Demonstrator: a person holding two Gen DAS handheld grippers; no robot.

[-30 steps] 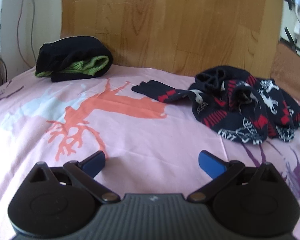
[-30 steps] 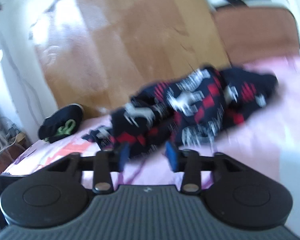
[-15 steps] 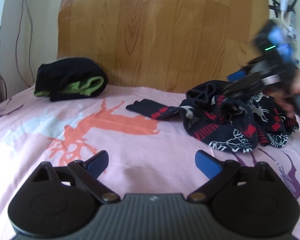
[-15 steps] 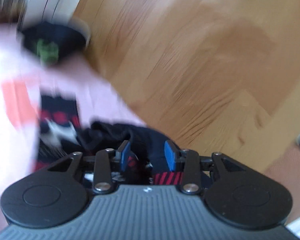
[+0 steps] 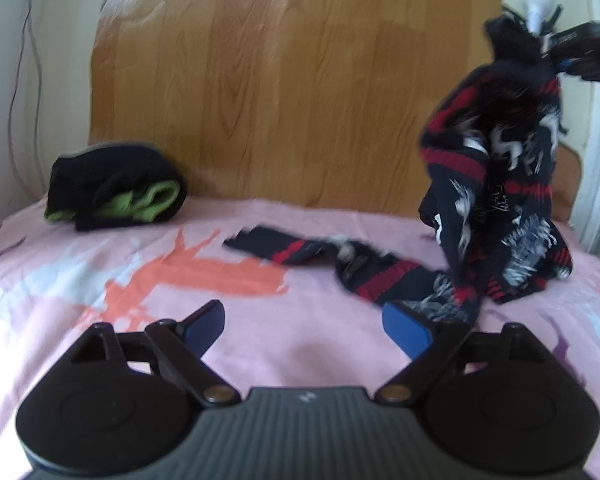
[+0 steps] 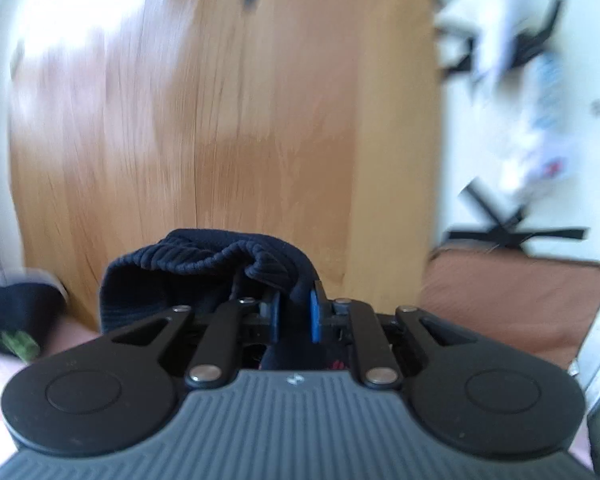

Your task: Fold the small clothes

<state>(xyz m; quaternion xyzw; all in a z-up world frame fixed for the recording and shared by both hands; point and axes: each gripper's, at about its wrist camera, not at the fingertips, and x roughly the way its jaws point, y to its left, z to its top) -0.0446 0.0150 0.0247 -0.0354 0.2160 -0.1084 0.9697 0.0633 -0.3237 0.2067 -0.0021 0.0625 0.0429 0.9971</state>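
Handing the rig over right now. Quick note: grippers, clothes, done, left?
Right gripper: jaws closing on the ribbed cuff of the navy knit garment with red stripes and white deer pattern, lifted, its lower end on the pink printed bedsheet.
Left gripper: jaws wide but closing, nothing between them, low over the sheet.
Done: black garment with green lining lies bundled by the wooden headboard.
Left: spread and fold the patterned garment.

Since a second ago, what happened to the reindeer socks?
The right gripper closed on one patterned sock's dark cuff and lifted it off the pink sheet; its tail still trails there. The left gripper stayed open, narrowing slightly. The black-green bundle hasn't moved.
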